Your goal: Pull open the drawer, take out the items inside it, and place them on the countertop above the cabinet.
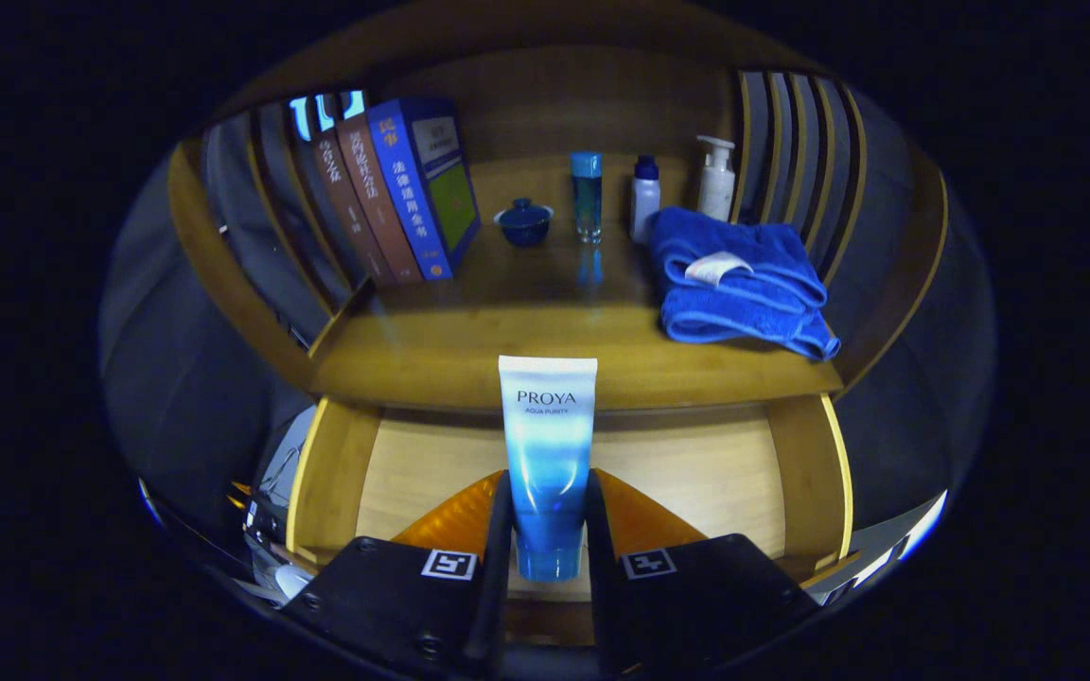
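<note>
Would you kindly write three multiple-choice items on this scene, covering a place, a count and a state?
1. Where is the blue-and-white plastic tube?
A. between the gripper fingers
B. on the folded blue towel
C. beside the books

2. How many bottles stand at the back of the wooden countertop?
A. one
B. three
C. five

3. The wooden drawer is:
A. shut
B. removed
C. pulled open

Answers: 1 A, both fingers press its sides; 2 B, a blue bottle, a white blue-capped one, a pump bottle; 3 C, its floor shows below the countertop.

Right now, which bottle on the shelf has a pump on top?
The white bottle at the back, just behind the folded blue towel. The blue-capped white bottle and the clear blue bottle beside it have plain caps.
</note>
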